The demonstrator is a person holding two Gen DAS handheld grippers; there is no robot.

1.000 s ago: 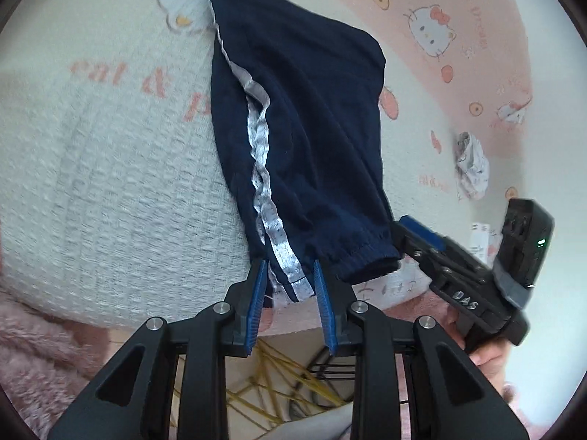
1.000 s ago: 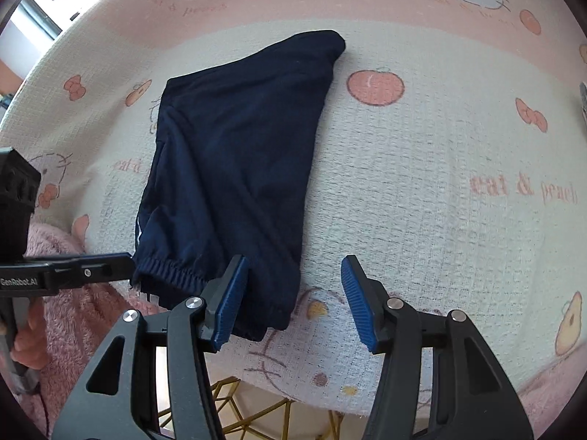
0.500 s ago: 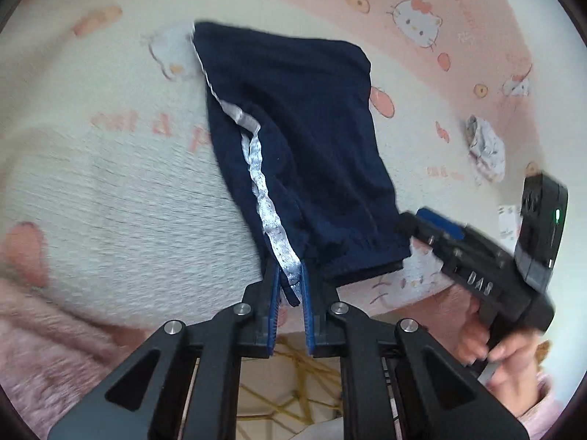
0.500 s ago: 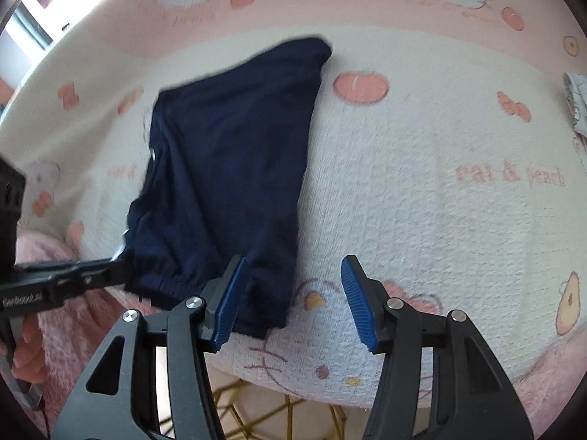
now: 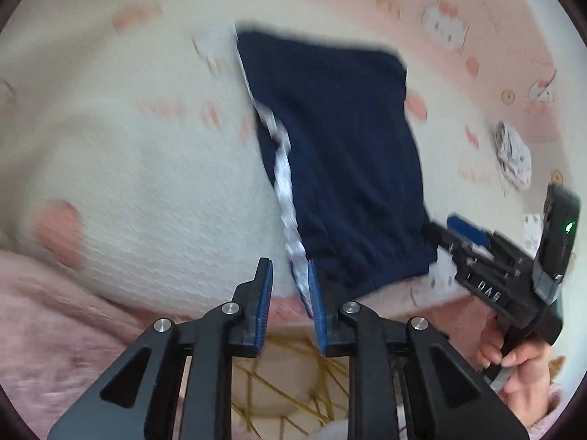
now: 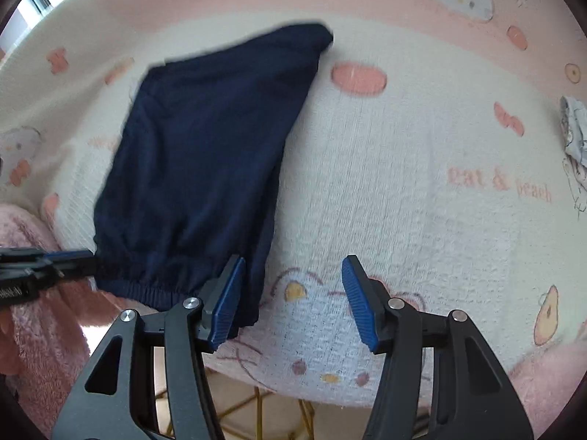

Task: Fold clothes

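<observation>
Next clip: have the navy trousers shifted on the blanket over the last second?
No. In the right wrist view the top corner of the navy trousers still lies just left of the peach print.

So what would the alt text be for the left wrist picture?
Dark navy shorts with a white side stripe lie on a cream and pink cartoon-print blanket. The left gripper, jaws just reopening and slightly apart, has the striped hem corner between them; the right gripper reaches the opposite corner.

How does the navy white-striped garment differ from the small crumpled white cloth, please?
The navy white-striped garment is dark, large and spread flat; the small crumpled white cloth is pale, little and bunched. The garment reaches the near edge; the cloth lies far right. Both rest on the pink-and-white printed blanket.
</observation>
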